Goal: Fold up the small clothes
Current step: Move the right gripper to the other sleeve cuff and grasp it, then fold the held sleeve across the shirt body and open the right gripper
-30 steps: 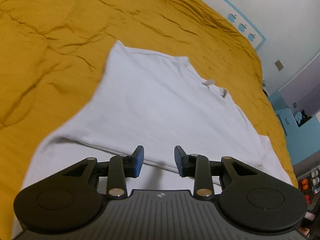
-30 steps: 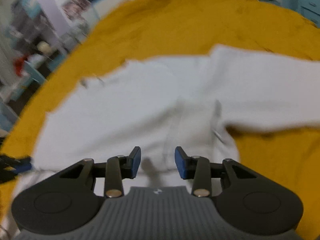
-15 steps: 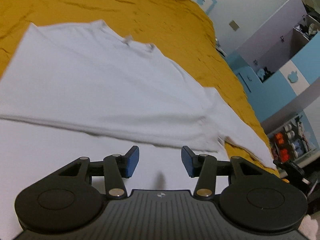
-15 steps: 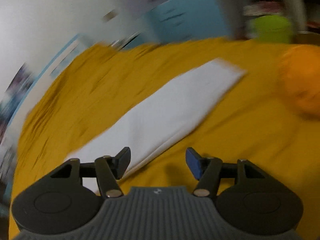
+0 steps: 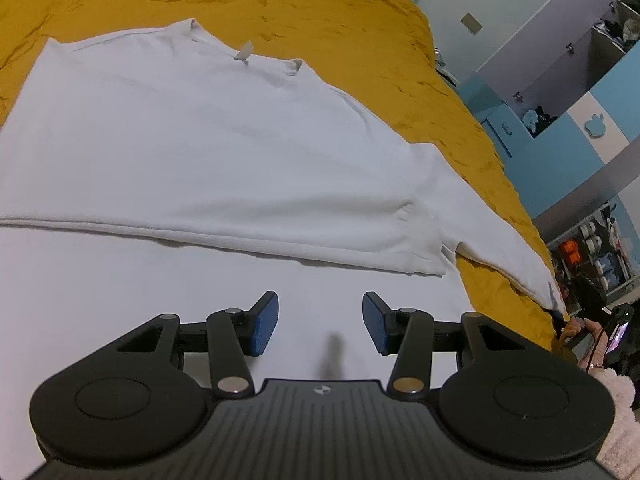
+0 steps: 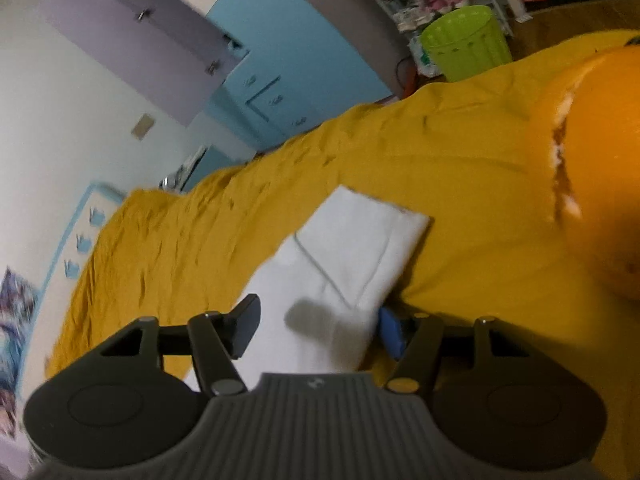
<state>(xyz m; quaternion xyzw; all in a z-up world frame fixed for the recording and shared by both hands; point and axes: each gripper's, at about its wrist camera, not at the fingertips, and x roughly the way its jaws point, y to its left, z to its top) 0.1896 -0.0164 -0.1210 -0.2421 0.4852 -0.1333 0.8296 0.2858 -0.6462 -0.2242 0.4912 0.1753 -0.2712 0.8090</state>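
Mustard-yellow bedding (image 5: 312,8) covers the bed that carries the work, with a blue and grey wardrobe (image 6: 224,56) and a green bin (image 6: 464,42) beyond its far edge. On the left of the scene, the white shirt (image 5: 208,152) lies flat on the bed with one layer already turned over across its body, its neck label at the far edge; the left gripper (image 5: 319,328) hovers just above the near cloth, and its jaws, which have just been opening, stand apart with nothing between them. Further right, the sleeve (image 6: 360,248) stretches out over the bedding towards the edge, and the right gripper (image 6: 316,326) hangs over it with jaws that have likewise just been opening, parted on either side of the cloth and not pinching it. The main risk is a shallow or one-layer bite on the sleeve: the top ply would lift alone and the fold would come out skewed. Since nothing pins the body, a pull on the sleeve could also drag the turned-over layer out of line, and the wrinkled bedding might catch and bunch the cloth as it slides.
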